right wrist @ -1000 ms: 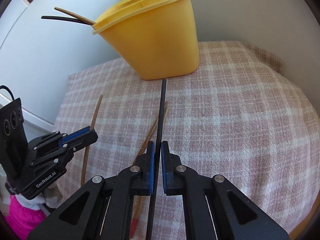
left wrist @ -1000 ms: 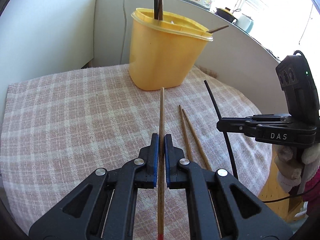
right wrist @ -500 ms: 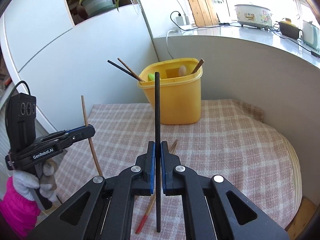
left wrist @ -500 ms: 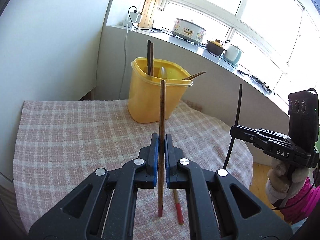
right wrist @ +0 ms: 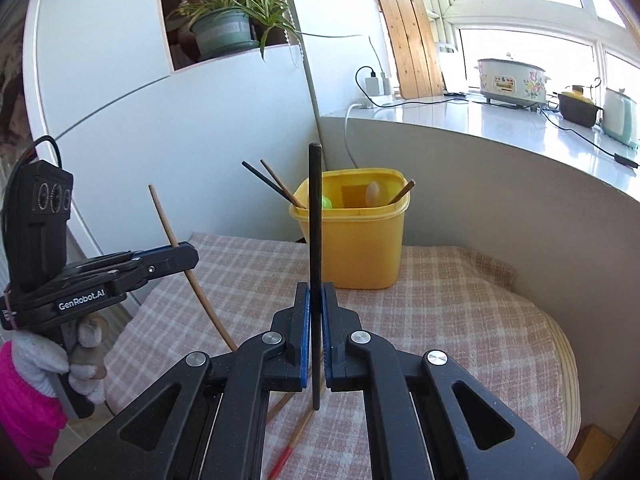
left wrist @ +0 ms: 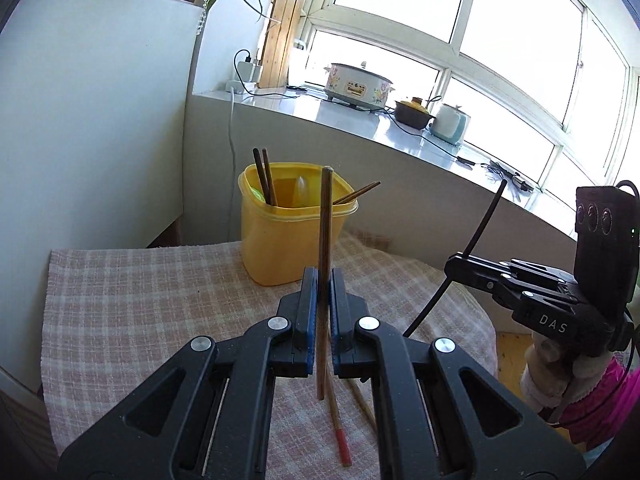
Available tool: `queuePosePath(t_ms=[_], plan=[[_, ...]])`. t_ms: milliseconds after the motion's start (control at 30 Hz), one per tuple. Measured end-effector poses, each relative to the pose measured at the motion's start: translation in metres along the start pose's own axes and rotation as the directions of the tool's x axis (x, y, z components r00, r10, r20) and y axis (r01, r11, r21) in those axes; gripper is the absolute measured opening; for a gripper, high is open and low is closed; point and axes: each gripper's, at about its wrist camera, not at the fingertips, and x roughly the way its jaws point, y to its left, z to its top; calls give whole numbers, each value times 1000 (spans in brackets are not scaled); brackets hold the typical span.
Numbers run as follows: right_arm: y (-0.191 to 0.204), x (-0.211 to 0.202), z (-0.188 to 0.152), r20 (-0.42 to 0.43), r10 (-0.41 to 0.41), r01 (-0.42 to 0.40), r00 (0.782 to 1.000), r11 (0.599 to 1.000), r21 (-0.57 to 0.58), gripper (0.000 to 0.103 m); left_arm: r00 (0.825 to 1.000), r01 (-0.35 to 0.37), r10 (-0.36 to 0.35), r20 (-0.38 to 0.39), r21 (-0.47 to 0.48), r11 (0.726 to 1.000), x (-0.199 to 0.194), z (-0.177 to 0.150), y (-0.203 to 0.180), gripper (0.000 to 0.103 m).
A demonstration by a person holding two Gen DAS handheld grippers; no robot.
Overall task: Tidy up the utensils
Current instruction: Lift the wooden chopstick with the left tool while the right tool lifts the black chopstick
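Observation:
My left gripper [left wrist: 323, 280] is shut on a brown wooden chopstick [left wrist: 325, 216], held upright above the checked cloth. My right gripper [right wrist: 315, 294] is shut on a black chopstick [right wrist: 314, 208], also upright. Each gripper shows in the other's view: the right one [left wrist: 454, 266] with its black chopstick [left wrist: 482, 224], the left one [right wrist: 192, 254] with its brown chopstick [right wrist: 168, 228]. A yellow tub [left wrist: 292, 236] at the back of the table holds several chopsticks and a spoon; it also shows in the right wrist view [right wrist: 360, 240]. Two wooden chopsticks [left wrist: 340, 428], one red-tipped, lie on the cloth below.
The table with the pink checked cloth [left wrist: 140, 304] stands in a corner between a white wall [left wrist: 100, 140] and a grey counter side [right wrist: 520, 208]. A cooker [left wrist: 358, 86] and pots stand on the counter. The table's rounded edge [right wrist: 560, 360] is at the right.
Both grippers have lifted and tilted up with their chopsticks, from lying near the cloth to upright above it. The tub now appears farther off and lower.

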Motion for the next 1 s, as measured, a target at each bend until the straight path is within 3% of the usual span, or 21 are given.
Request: queuePosePath(t_ms=[533, 1000], plan=[[-8, -15, 41, 100, -16, 17, 995, 1000, -7, 4, 994, 24, -25, 105, 13, 1000, 5, 64, -8, 3], [-13, -20, 84, 208, -32, 34, 978, 999, -9, 4, 977, -6, 4, 212, 7, 1000, 14, 124, 0, 3]])
